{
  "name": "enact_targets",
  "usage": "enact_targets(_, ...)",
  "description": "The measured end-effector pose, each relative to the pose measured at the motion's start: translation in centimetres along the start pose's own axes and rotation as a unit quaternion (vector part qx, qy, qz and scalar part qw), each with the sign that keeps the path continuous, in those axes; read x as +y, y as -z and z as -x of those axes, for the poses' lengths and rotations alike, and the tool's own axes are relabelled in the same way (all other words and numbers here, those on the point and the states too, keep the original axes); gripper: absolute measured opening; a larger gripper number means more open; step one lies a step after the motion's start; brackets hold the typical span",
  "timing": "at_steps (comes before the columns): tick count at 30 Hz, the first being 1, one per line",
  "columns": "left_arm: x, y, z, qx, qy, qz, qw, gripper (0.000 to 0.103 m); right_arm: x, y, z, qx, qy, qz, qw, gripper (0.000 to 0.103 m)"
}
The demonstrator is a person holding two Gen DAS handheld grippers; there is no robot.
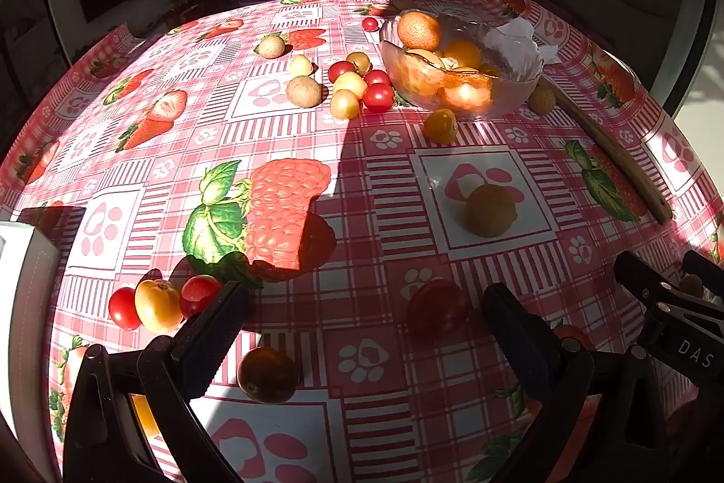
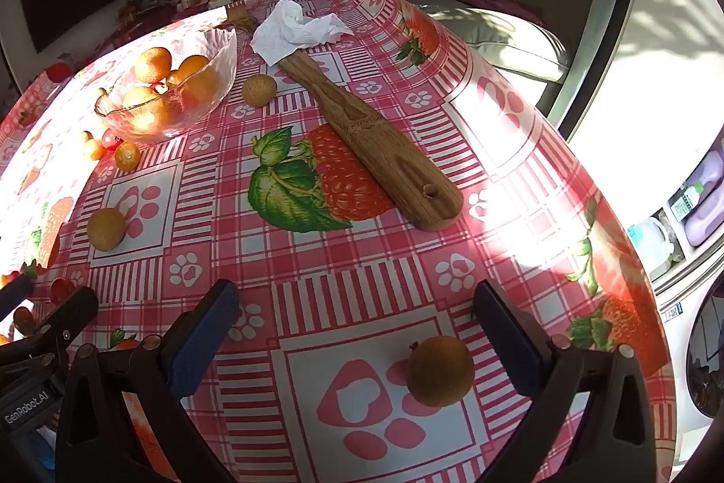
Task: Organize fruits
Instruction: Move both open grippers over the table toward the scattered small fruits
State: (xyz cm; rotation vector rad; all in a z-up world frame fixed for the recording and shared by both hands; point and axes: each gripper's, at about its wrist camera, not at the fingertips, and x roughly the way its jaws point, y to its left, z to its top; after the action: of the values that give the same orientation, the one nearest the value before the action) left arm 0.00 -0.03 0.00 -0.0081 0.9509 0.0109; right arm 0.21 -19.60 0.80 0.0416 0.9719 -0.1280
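Your left gripper (image 1: 362, 311) hangs spread and empty over loose cherry tomatoes (image 1: 156, 304) at the desk's (image 1: 488, 356) near left. The glass bowl (image 2: 181, 116) holds oranges. Your right gripper (image 2: 355, 306), also spread, straddles a brown fruit (image 2: 440, 370), likely lining up a grasp.

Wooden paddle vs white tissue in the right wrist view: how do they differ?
The wooden paddle is long, flat and rigid-looking, brown with visible grain; the white tissue is crumpled and shapeless. The paddle has a hole near its near end; the tissue covers the paddle's far end. Both lie on the tablecloth beside the glass bowl.
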Motion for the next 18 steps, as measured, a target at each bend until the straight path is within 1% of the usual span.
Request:
enact_targets(6,0.0,0.0,0.0,0.002,0.002,-0.001,1.0,0.103,0.0,0.0,0.0,0.0,0.0,0.0,1.0,0.103)
enact_targets(10,0.1,-0.3,0.1,0.017,0.011,-0.017,0.9996,0.103,0.0,-0.1,0.5,0.014,0.008,0.003,1.0,0.103)
enact_targets(12,0.3,-0.4,0.3,0.024,0.002,-0.02,0.9995,0.103,-0.3,-0.4,1.9,-0.004,0.005,0.0,1.0,0.103)
enact_targets(13,0.4,-0.4,0.8,0.021,-0.002,-0.019,0.9996,0.103,-0.4,-0.5,2.8,-0.014,0.001,0.001,1.0,0.103)
enact_targets(14,0.7,-0.4,1.4,0.013,0.002,-0.018,0.9998,0.103,-0.3,-0.5,3.6,-0.02,-0.007,0.005,1.0,0.103)
enact_targets(15,0.9,-0.7,1.9,0.002,0.008,-0.017,0.9998,0.103,-0.2,-0.6,4.3,-0.021,-0.015,0.009,1.0,0.103)
enact_targets(18,2.5,0.2,4.6,-0.025,0.018,-0.014,0.9994,0.103,0.8,0.3,7.1,-0.024,-0.039,0.023,0.999,0.103)
